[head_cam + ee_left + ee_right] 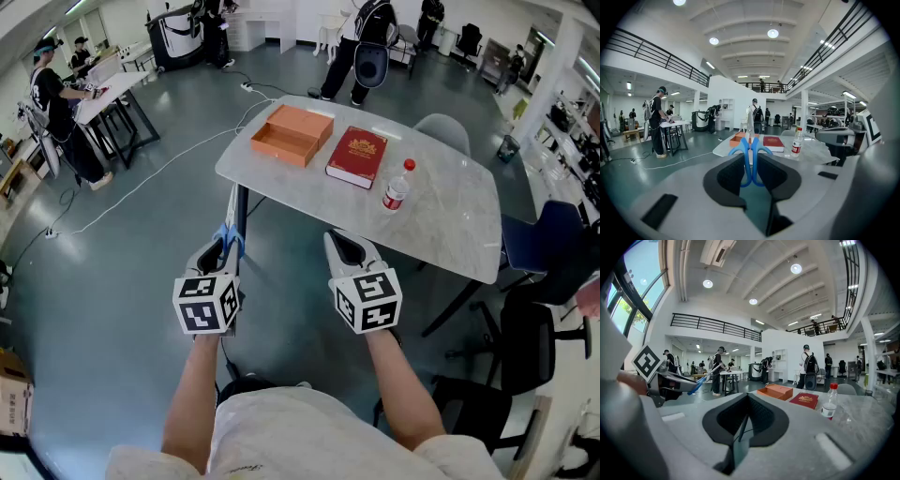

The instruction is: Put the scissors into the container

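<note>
So the scissors (pixel 232 223), the blue-handled ones, are clamped in the left hand-held gripper (pixel 225 246). From the left gripper view you can see the two handle loops of the scissors (pixel 750 161) squeezed between the dark pads, with the blades shut and sticking out forward toward the counter (pixel 450 220). They're up in the air over the floor, just short of the counter's near corner, and not touching it.

The container (pixel 292 134) is the open orange box at the far left end of the counter, well apart from the scissors. Nothing in it that I can see. Right beside it is a red book (pixel 357 156) lying flat, and then a small clear bottle (pixel 397 186) with a red cap standing upright next to the book.

The right hand-held gripper (pixel 345 248) sits next to the left one, about level with it and also short of the counter edge. The right gripper view shows its pads pressed together with nothing between them (pixel 743 413), so it's clenched and empty. That same view also catches the scissors (pixel 701 380) poking out off to its left.

A grey chair (pixel 443 131) is tucked in at the counter's far side, and a few people are standing around farther back in the room.
</note>
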Demonstrator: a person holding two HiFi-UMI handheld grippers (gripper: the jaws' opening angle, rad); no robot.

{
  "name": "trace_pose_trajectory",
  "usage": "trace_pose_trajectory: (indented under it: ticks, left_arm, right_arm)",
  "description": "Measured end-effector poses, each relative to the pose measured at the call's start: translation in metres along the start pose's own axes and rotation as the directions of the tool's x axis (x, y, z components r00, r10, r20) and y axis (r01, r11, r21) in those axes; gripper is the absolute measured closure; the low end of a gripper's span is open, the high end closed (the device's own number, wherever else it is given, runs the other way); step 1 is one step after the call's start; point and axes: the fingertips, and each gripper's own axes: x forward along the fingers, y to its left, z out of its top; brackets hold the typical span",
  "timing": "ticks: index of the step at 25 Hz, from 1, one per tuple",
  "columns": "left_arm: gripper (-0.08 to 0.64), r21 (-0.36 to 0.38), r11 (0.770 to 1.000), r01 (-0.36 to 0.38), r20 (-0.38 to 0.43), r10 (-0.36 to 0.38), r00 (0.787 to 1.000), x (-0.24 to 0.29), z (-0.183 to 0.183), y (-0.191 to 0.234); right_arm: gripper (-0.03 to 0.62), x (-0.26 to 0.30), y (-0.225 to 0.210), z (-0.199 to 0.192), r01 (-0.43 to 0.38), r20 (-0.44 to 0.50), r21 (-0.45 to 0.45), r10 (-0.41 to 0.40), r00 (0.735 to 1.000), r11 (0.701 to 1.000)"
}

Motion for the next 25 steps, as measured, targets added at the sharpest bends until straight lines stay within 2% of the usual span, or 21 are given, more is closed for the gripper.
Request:
trace_pose_trajectory:
  ticks: [12,25]
  left_arm:
    - [0.476,-0.005,1.000,0.023,-0.027,-0.024,0.999,0.025,0.003,0.005]
    - [0.476,0.020,0.996,0.091,-0.061,-0.090,0.994,0.116,0.030,0.047]
  right_arm:
    - [0.588,0.023,-0.013,-0.003,0.013,-0.021,0.022,-0.012,1.000,1.000]
    - [0.588,0.115,-0.037,0.015,0.054,-0.042,0.013,-0.054,0.998,0.998]
